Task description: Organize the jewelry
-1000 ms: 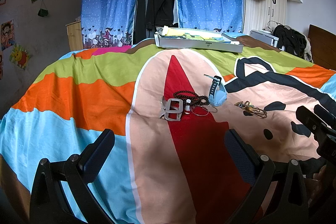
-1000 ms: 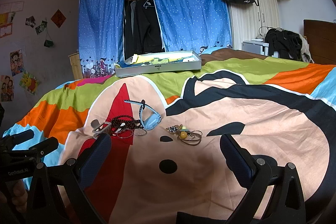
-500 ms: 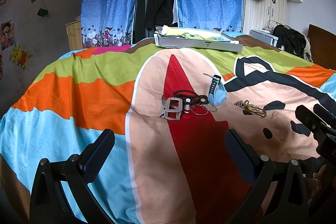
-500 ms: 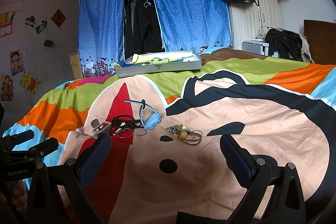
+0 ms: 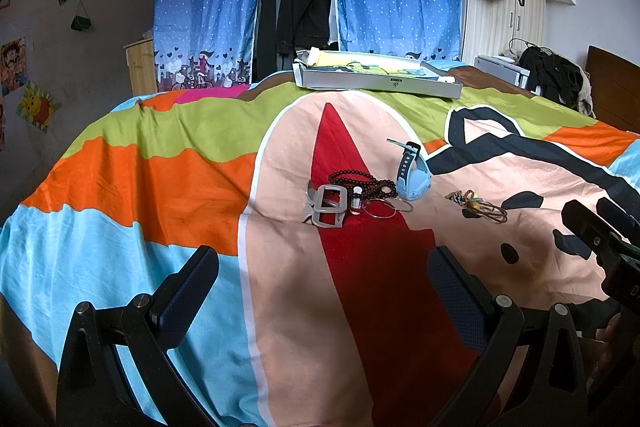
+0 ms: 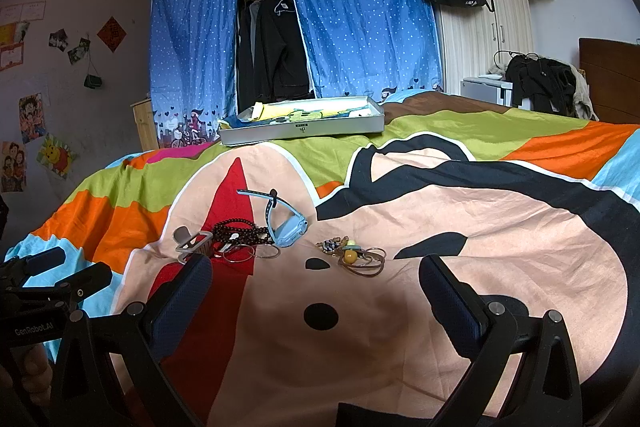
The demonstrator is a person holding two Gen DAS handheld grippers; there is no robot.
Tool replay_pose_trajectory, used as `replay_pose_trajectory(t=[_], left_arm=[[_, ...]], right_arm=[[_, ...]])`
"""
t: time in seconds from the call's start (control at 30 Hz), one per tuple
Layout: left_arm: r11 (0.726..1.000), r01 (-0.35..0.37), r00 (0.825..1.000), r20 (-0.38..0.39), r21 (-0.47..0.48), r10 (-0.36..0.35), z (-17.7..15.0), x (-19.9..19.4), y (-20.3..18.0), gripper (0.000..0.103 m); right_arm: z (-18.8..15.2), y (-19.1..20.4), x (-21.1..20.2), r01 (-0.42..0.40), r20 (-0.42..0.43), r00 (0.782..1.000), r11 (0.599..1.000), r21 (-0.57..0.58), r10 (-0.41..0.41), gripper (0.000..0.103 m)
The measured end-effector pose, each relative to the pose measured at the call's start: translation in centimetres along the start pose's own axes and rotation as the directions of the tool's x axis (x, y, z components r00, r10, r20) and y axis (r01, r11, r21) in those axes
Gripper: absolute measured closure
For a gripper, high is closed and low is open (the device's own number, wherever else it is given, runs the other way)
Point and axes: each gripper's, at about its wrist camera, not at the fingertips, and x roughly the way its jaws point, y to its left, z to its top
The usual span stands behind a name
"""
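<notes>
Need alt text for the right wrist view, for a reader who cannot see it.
An open, empty hand-held gripper hovers over a colourful cartoon-print bedspread, facing scattered jewelry: a light blue wristwatch, dark red bead strand, thin metal bangles, grey metal buckle and a brown cord bracelet with an amber bead. Farther back sits a shallow grey tray.

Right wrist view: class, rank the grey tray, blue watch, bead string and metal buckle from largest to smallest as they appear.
1. Grey tray, though it lies farthest away.
2. Blue watch.
3. Bead string and metal buckle: too alike to rank, and the right gripper finger hides part of the buckle.
</notes>
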Motion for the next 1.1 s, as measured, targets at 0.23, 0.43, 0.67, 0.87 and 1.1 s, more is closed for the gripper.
replay_pose_trajectory(t=[0.23,0.43,0.67,0.87,1.1], left_arm=[[1.000,-0.001,1.000,-0.001,0.001,0.001,0.01,0.02,-0.01,0.001],[1.000,0.000,1.000,-0.001,0.000,0.000,0.01,0.03,0.01,0.001],[1.000,-0.001,1.000,-0.001,0.000,0.001,0.02,0.03,0.01,0.001],[1.000,0.000,1.000,-0.002,0.000,0.000,0.02,0.04,0.00,0.001],[1.000,0.000,1.000,-0.003,-0.001,0.000,0.02,0.04,0.01,0.001]], right_arm=[[-0.06,-0.05,0.07,-0.002,-0.001,1.000,1.000,-0.003,0.002,0.000],[-0.03,0.10,-0.04,-0.002,-0.002,1.000,1.000,-0.003,0.002,0.000],[-0.09,0.03,0.07,-0.001,-0.002,1.000,1.000,-0.003,0.001,0.000],[0.22,0.00,-0.08,-0.002,-0.003,1.000,1.000,-0.004,0.002,0.000],[-0.12,-0.03,0.23,-0.002,-0.007,1.000,1.000,-0.004,0.002,0.000]])
